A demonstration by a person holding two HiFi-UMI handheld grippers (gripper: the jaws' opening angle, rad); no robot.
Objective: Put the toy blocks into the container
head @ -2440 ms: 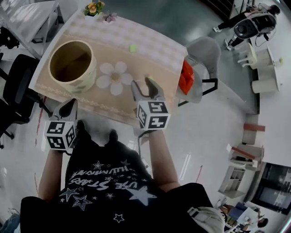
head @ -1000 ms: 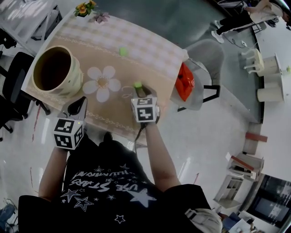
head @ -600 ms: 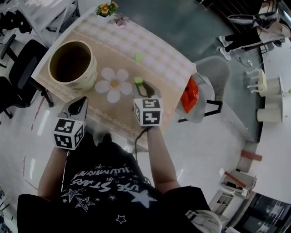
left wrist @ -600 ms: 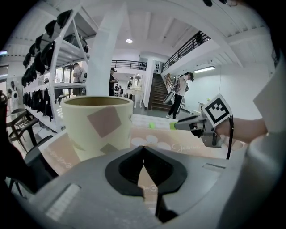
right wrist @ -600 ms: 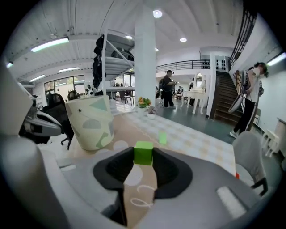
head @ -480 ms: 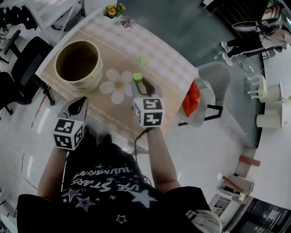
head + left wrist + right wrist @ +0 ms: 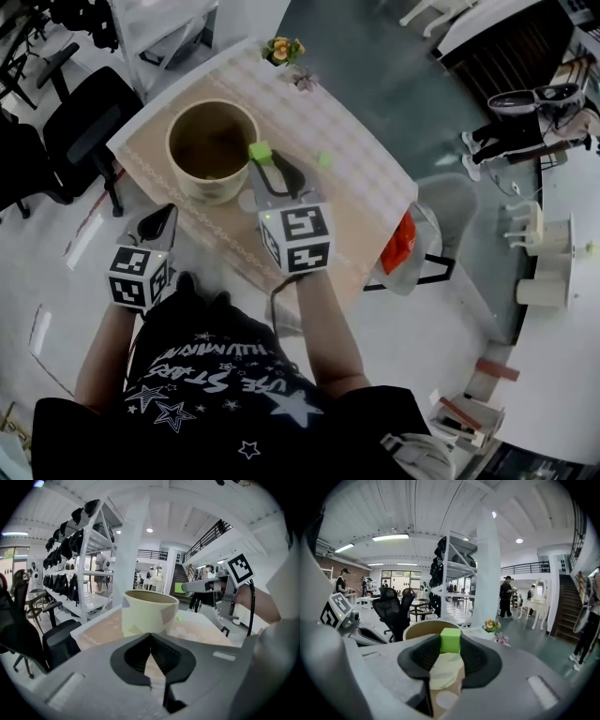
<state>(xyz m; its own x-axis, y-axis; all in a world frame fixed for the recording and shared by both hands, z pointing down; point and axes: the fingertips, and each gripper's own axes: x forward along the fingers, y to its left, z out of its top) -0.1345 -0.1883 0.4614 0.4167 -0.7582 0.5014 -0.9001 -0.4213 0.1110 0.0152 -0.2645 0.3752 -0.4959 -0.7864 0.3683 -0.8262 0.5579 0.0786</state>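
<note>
Two handheld grippers, one per hand, seen over the person's black star-print T-shirt (image 7: 220, 380). Nearest is the left gripper (image 7: 159, 219), low at the table's near edge, short of the container. Its jaws are pressed together at the tips with nothing between them (image 7: 151, 637).

Next is the right gripper (image 7: 265, 161), marker cube facing up, reaching over the table (image 7: 366, 192). Its jaws are clamped on a green block (image 7: 260, 150), pinched at the very tips, clear in the right gripper view (image 7: 450, 640). In the head view the block is off the table and overlaps the right edge of the container's rim. Cannot tell if it is fully over the opening.

The container (image 7: 213, 150) is a cream cylindrical tub, upright on the left half of the table, with its open top up. It fills the middle of the left gripper view (image 7: 149, 613), and its rim shows just behind the held block (image 7: 423, 629).

A second green block (image 7: 323, 160) lies loose on the checked part of the tablecloth, right of the container and apart from it.

At the far table edge are a flower pot (image 7: 281, 49) and, beside it, a pink flower (image 7: 305, 82).

Off the table, a black office chair (image 7: 84, 131) is to the left, and a grey chair (image 7: 450, 206) with an orange item (image 7: 401, 242) is to the right. A shelving rack (image 7: 89, 550) and a standing person (image 7: 506, 596) are in the background.
</note>
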